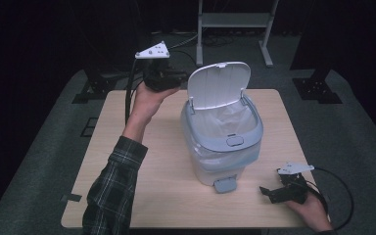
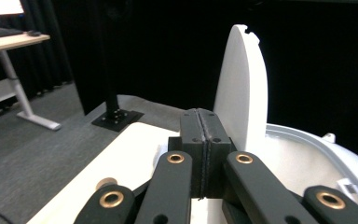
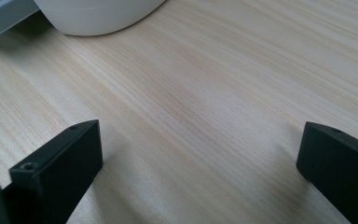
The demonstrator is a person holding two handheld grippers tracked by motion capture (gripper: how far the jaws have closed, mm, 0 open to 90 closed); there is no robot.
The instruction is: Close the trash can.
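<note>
No lettering, label, brand mark, number or sign is legible on anything here, folks, from any angle.

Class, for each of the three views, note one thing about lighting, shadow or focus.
High view: the table and open bin are lit while the room behind falls into darkness. Left gripper view: the bin lid stands bright against a black backdrop. Right gripper view: soft shadows lie on the wood beside the near, slightly blurred right gripper.
</note>
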